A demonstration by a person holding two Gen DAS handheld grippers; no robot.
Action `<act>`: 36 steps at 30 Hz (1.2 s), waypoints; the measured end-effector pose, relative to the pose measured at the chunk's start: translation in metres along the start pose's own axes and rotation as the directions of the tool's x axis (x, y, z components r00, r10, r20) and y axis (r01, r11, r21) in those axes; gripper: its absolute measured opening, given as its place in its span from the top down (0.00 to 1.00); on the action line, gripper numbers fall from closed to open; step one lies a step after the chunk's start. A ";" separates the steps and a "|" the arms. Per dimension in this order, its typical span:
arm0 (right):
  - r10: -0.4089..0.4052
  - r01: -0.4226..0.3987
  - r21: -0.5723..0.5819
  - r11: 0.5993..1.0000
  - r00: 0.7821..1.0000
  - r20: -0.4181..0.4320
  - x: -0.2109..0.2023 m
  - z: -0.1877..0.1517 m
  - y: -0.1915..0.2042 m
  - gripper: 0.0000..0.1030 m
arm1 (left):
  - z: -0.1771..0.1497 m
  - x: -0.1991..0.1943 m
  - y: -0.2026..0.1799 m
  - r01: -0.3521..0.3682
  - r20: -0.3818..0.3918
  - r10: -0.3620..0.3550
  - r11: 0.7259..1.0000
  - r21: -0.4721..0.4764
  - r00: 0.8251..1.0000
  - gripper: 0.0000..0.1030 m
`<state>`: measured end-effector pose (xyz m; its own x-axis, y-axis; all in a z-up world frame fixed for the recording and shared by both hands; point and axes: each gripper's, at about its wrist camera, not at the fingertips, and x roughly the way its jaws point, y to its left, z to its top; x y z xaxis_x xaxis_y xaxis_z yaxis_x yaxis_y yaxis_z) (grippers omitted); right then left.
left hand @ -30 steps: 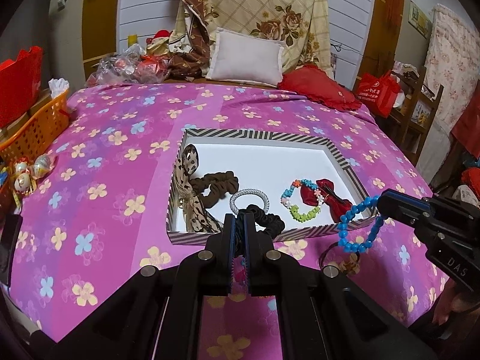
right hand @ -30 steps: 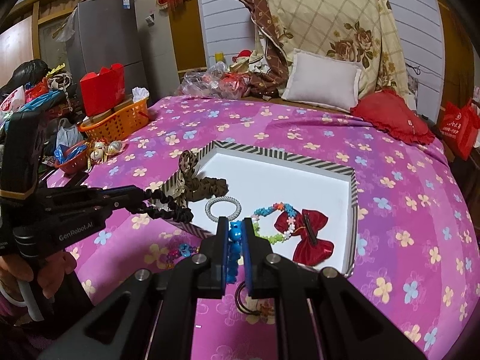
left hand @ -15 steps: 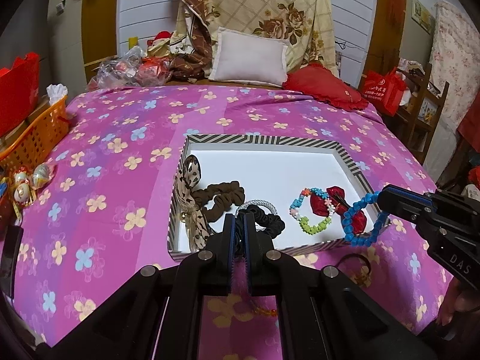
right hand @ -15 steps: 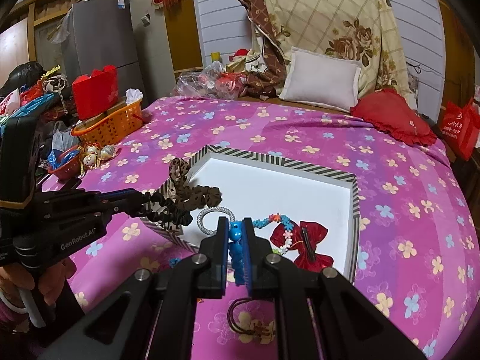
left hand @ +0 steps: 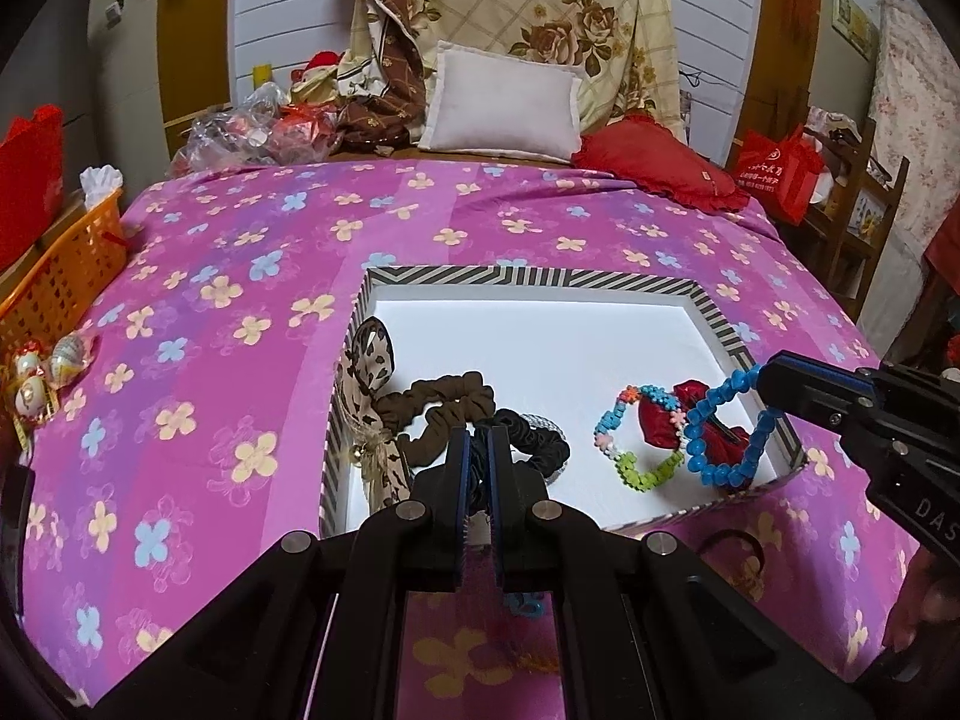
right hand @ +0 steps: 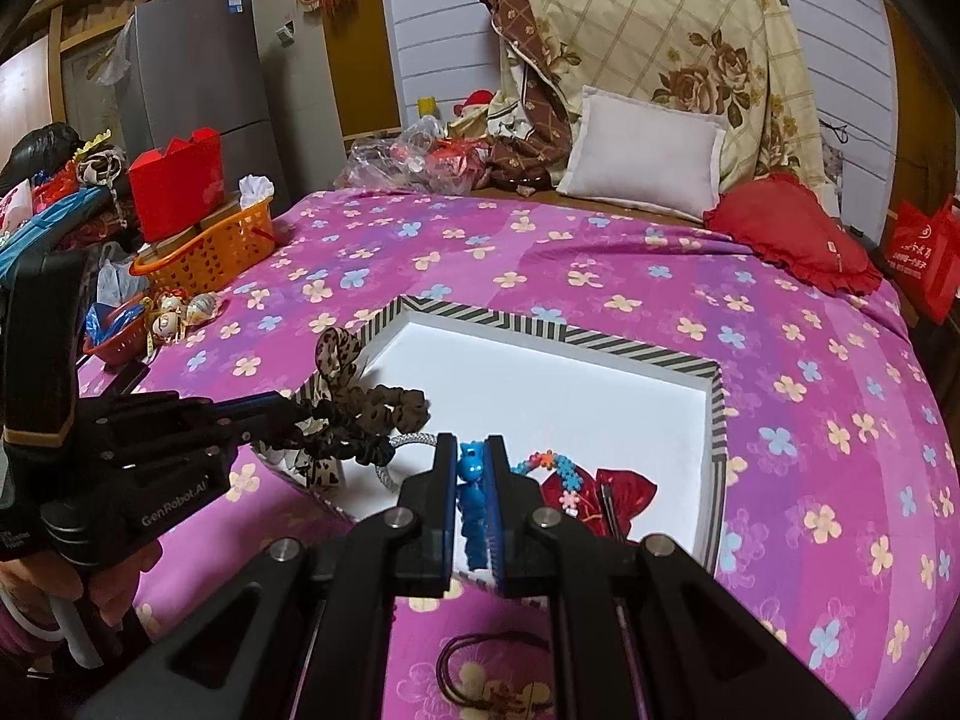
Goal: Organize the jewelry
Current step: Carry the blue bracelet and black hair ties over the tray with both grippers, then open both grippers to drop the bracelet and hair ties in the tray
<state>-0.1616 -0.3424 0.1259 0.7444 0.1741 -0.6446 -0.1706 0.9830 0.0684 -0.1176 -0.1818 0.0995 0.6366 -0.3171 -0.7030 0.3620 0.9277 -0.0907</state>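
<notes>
The left black plastic two-finger gripper (left hand: pixel 477 450) has blue pads on the inner faces of its fingers and round silver screws on its angular linkage arms. The right black plastic two-finger gripper (right hand: pixel 469 462) looks the same. White letters "GenRobot.AI" mark the left body, "DAS" the right.

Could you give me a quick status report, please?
Left gripper shut on black scrunchie. Right gripper shut on blue bead bracelet. Both over striped box; nothing blocking.
</notes>
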 end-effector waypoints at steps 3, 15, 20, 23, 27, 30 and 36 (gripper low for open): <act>0.006 -0.006 0.002 1.000 1.000 -0.009 0.008 0.002 -0.001 0.92 | 0.002 0.007 0.002 -0.001 -0.010 0.001 1.000 -0.006 1.000 1.00; 0.031 -0.031 0.007 0.999 0.998 -0.055 0.044 0.012 -0.004 0.92 | 0.007 0.035 0.008 0.001 -0.054 -0.002 1.000 -0.028 0.999 1.00; 0.042 -0.040 0.026 0.999 0.995 -0.089 0.068 0.012 -0.011 0.92 | 0.005 0.050 0.010 -0.004 -0.084 0.001 0.999 -0.034 0.996 1.00; 0.033 -0.026 0.057 0.998 0.993 -0.113 0.082 0.008 -0.022 0.92 | 0.003 0.059 0.011 -0.013 -0.102 0.009 0.999 -0.035 0.995 1.00; 0.012 0.004 0.111 0.994 0.989 -0.149 0.100 -0.001 -0.041 0.92 | 0.000 0.068 0.011 -0.019 -0.124 0.014 0.999 -0.035 0.992 1.00; 0.006 0.015 0.124 0.992 0.986 -0.164 0.107 -0.008 -0.049 0.92 | -0.002 0.075 0.011 -0.023 -0.138 0.018 0.999 -0.036 0.990 1.00; -0.005 0.028 0.120 0.992 0.982 -0.191 0.118 -0.015 -0.051 0.92 | -0.007 0.084 0.008 -0.039 -0.153 0.035 0.999 -0.027 0.988 1.00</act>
<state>-0.0749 -0.3732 0.0344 0.6079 0.1550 -0.7787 -0.0708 0.9874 0.1413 -0.0665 -0.1996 0.0348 0.5368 -0.2508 -0.8056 0.3184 0.9444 -0.0819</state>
